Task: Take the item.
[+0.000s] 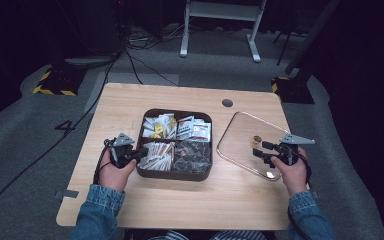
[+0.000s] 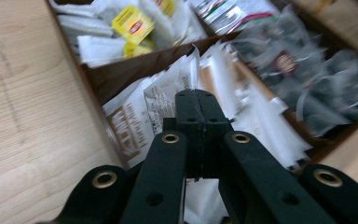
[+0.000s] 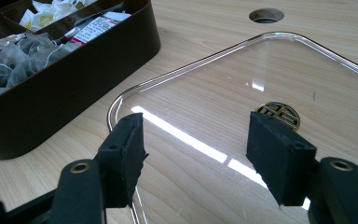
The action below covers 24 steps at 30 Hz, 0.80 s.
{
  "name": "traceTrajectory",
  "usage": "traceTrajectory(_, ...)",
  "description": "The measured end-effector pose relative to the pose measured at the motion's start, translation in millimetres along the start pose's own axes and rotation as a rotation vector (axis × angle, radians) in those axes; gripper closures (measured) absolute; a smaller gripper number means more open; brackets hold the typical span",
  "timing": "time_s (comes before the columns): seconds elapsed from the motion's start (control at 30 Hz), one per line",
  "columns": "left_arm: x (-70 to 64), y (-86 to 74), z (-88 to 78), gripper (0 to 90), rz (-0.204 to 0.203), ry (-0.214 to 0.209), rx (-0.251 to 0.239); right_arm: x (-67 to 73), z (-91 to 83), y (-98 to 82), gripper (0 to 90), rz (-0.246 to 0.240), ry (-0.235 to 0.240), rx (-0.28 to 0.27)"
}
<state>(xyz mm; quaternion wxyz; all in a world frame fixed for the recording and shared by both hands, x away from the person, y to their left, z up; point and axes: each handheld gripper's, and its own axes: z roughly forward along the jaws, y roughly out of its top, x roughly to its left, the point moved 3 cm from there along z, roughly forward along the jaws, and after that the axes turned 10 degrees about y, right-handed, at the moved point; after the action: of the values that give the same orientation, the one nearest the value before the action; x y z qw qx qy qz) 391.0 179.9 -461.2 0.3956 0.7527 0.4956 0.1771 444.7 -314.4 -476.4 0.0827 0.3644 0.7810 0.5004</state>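
Sachet (image 2: 168,95) in near-left compartment of box (image 1: 174,174): left hand-held gripper (image 2: 196,100) fully closed, whether pinching it unclear; lift straight, slowly. Right hand-held gripper (image 3: 196,151) open, empty above clear lid (image 3: 279,60).

The left gripper (image 1: 141,153) sits at the left wall of the brown box (image 1: 174,174), over its near-left compartment of pale sachets (image 1: 157,155), jaws pressed together (whether on a sachet, hard to tell). The right gripper (image 1: 258,150) hovers over the clear lid (image 1: 240,131) by the table (image 1: 180,200)'s right edge.
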Motion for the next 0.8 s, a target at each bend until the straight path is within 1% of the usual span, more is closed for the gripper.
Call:
traceTrajectory(0.03,-0.3,0.5,-1.5,89.5,-0.006,-0.013,-0.01,0.1,0.3,0.2,37.7,0.0,-0.001,0.0)
traceTrajectory(0.1,-1.7,2.1,-5.8,89.5,-0.03,-0.061,-0.033,0.3,0.6,0.4,37.7,0.001,0.0,0.0)
traceTrajectory(0.13,-2.3,2.5,-7.0,89.5,-0.037,-0.075,-0.04,0.4,1.0,0.7,37.7,-0.001,0.003,0.001)
traceTrajectory(0.17,-2.9,3.3,-9.2,89.5,-0.043,-0.098,-0.048,0.5,1.1,0.7,37.8,0.0,0.002,0.001)
traceTrajectory(0.27,-4.7,5.3,-13.2,89.5,-0.052,-0.132,-0.069,0.5,2.0,0.9,37.7,-0.003,0.003,0.001)
traceTrajectory(0.37,-6.9,6.2,-15.5,89.5,-0.069,-0.173,-0.079,0.4,2.0,0.8,37.7,-0.004,0.004,0.002)
traceTrajectory(0.5,-11.3,7.5,-17.9,89.5,-0.068,-0.203,-0.087,0.4,1.2,0.7,37.7,0.001,0.006,-0.002)
traceTrajectory(0.6,-19.5,8.9,-19.8,89.4,-0.038,-0.221,-0.09,0.3,0.3,0.4,37.7,0.003,0.005,-0.004)
traceTrajectory(0.63,-19.5,8.9,-19.8,89.5,-0.038,-0.221,-0.09,0.3,0.3,0.4,37.7,0.003,0.005,-0.004)
traceTrajectory(0.8,-40.9,11.6,-23.8,89.4,0.039,-0.253,-0.092,0.1,-0.5,0.2,37.7,-0.001,0.003,-0.005)
